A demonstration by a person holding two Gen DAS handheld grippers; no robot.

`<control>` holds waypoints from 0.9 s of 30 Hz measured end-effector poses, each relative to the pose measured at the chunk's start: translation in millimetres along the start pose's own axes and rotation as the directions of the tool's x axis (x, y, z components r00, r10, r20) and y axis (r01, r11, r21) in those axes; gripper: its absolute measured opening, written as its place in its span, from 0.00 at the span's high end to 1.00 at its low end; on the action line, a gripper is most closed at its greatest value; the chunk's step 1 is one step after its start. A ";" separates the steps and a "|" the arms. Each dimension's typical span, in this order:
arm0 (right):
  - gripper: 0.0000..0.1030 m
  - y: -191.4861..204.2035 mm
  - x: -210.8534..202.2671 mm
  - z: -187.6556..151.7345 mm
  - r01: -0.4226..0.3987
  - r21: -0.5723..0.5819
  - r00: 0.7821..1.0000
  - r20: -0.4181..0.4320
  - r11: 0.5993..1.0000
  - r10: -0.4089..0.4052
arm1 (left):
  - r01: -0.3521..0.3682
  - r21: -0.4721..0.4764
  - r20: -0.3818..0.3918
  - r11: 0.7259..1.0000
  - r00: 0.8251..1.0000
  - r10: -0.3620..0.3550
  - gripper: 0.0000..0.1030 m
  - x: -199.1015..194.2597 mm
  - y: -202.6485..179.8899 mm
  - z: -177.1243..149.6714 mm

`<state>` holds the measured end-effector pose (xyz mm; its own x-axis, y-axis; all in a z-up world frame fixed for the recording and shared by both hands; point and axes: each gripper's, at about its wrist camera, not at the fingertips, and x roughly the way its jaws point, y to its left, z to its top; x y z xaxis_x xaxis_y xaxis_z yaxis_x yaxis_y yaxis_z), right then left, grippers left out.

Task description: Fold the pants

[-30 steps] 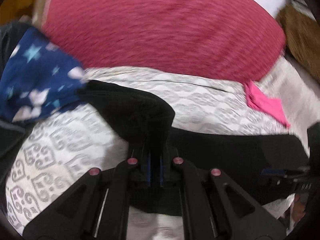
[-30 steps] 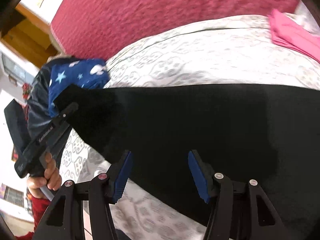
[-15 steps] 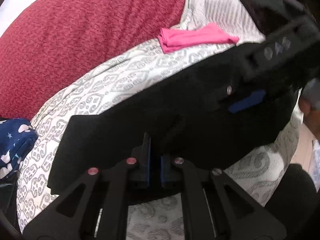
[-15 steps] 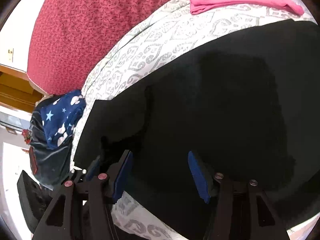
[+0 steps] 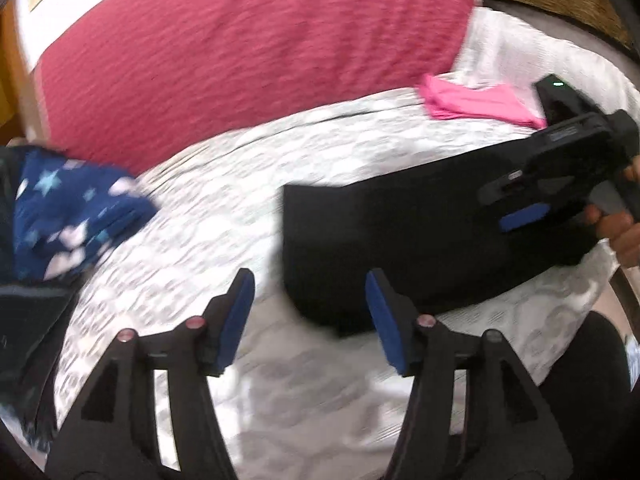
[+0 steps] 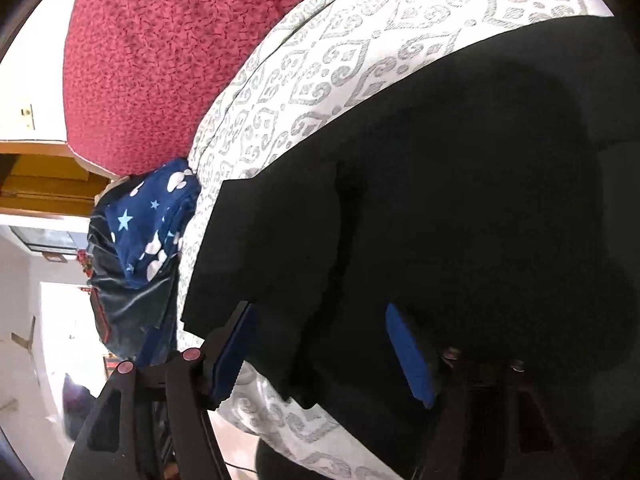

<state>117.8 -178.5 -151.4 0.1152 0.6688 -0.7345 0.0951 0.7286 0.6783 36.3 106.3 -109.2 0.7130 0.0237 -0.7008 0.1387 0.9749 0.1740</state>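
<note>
With the left gripper point(image 5: 308, 316) opening empty and the right gripper point(image 6: 320, 344) opening over the folded black pants point(image 5: 400, 240), smooth the fold flat before regripping.

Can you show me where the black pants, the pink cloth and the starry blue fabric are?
Pants point(image 5: 400, 240), left wrist view, middle of the folded stack.
Pink cloth point(image 5: 476, 101), left wrist view, its flat top.
Starry fabric point(image 6: 150, 224), right wrist view, its printed face.
</note>
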 end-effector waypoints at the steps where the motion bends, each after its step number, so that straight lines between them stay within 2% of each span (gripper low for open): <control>1: 0.32 1.2 1.8 -0.4 -0.011 0.003 1.000 -0.008 1.000 0.011 | -0.014 -0.008 -0.011 1.000 1.000 0.014 0.42 1.6 5.3 -4.3; 3: 0.32 4.6 6.3 -2.6 -0.029 0.014 0.999 -0.034 0.999 0.030 | -0.053 -0.019 -0.053 0.998 0.997 0.052 0.42 10.1 17.1 -14.4; 5: 0.31 7.7 7.6 -4.4 -0.019 0.011 0.999 -0.036 1.000 0.020 | -0.054 -0.023 -0.081 0.998 0.995 0.052 0.42 16.8 22.4 -21.6; 11: 0.27 13.7 15.2 -2.1 -0.020 0.032 0.998 -0.058 0.999 0.021 | 0.063 -0.050 -0.101 0.997 0.993 -0.068 0.42 32.4 17.7 -25.0; 15: 0.26 19.3 35.3 7.9 -0.011 0.019 0.995 -0.094 1.000 0.013 | 0.102 -0.048 -0.127 0.994 0.986 -0.107 0.41 52.3 8.5 -22.8; 18: 0.20 19.4 44.4 18.1 -0.046 0.047 0.995 -0.089 0.998 0.050 | 0.129 -0.081 -0.149 0.988 0.979 -0.140 0.41 69.0 5.6 -19.1; 22: 0.19 20.4 53.2 26.6 -0.093 0.064 0.992 -0.074 0.994 0.098 | 0.157 -0.129 -0.146 0.979 0.973 -0.176 0.41 76.4 5.9 -16.7; 23: 0.24 22.8 55.0 27.5 -0.096 0.048 0.992 -0.073 0.994 0.099 | 0.173 -0.144 -0.141 0.974 0.971 -0.194 0.41 77.2 5.9 -15.7; 24: 0.33 25.7 56.6 28.0 -0.095 0.032 0.993 -0.070 0.995 0.097 | 0.179 -0.151 -0.140 0.972 0.970 -0.200 0.41 78.6 6.0 -14.8; 25: 0.69 28.3 59.6 27.2 -0.088 0.012 0.993 -0.075 0.996 0.089 | 0.178 -0.153 -0.142 0.972 0.970 -0.200 0.41 79.8 6.0 -14.7; 26: 0.84 29.3 63.2 27.4 -0.081 0.012 0.993 -0.086 0.997 0.082 | 0.169 -0.149 -0.147 0.974 0.971 -0.190 0.41 82.4 4.8 -14.4; 27: 0.84 29.7 65.8 27.0 -0.088 0.024 0.992 -0.087 0.996 0.090 | 0.160 -0.145 -0.152 0.976 0.972 -0.182 0.41 84.3 4.4 -14.8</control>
<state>154.9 -116.9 -179.0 0.0368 0.7421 -0.6693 0.1083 0.6629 0.7409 86.9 115.9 -177.8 0.5634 -0.1205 -0.8174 0.1494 0.9879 -0.0427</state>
